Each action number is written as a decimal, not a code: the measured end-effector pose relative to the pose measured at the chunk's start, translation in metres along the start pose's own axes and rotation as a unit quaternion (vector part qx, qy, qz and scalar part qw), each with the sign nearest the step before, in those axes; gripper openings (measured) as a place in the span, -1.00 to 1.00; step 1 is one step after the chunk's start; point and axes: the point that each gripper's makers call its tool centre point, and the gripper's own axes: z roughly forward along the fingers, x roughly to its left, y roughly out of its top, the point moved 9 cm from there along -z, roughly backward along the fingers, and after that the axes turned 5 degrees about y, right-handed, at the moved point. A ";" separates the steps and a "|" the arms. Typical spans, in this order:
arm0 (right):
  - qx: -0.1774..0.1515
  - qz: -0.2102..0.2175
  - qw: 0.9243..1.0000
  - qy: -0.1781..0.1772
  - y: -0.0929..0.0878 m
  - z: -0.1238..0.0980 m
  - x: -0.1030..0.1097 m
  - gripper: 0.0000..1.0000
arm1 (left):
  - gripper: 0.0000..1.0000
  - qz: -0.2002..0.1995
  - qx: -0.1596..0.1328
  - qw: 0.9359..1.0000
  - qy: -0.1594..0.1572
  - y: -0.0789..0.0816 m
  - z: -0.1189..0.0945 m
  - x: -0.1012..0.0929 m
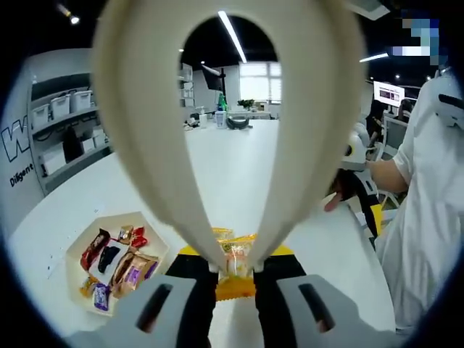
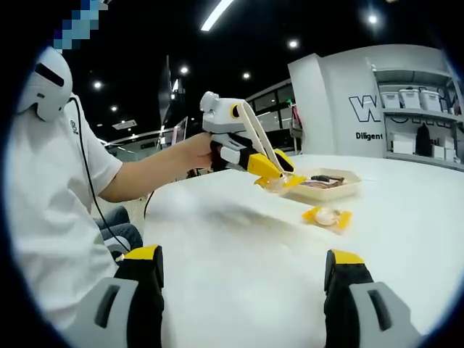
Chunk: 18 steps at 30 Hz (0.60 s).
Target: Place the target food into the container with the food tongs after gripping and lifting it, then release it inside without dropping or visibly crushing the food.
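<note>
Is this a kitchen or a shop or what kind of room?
Probably an office or lab, not a kitchen. A big white table stands under strip ceiling lights, shelves hold storage bins, and a computer screen glows at the back.

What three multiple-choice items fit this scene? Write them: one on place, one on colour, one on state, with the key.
1. In the left gripper view, the tray lies: A right of the tongs; B left of the tongs; C between them.
2. The wrapped snack in the tongs is: A blue; B green; C yellow.
3. The right gripper is: A open, empty; B shut on the snack; C shut on the tray.
B, tray at lower left; C, yellow wrapper at the tong tips; A, jaws apart over bare table.
</note>
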 end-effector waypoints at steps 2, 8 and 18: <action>0.000 0.000 1.000 0.000 0.001 0.000 0.000 0.85 | -0.67 0.002 0.001 1.000 0.002 0.001 -0.001 0.003; 0.000 0.000 1.000 -0.002 0.001 -0.001 -0.001 0.85 | -0.67 0.005 0.003 1.000 0.007 0.004 -0.002 0.011; 0.001 0.000 1.000 -0.004 0.000 -0.002 -0.001 0.85 | -0.68 0.002 0.007 1.000 0.014 0.005 -0.004 0.028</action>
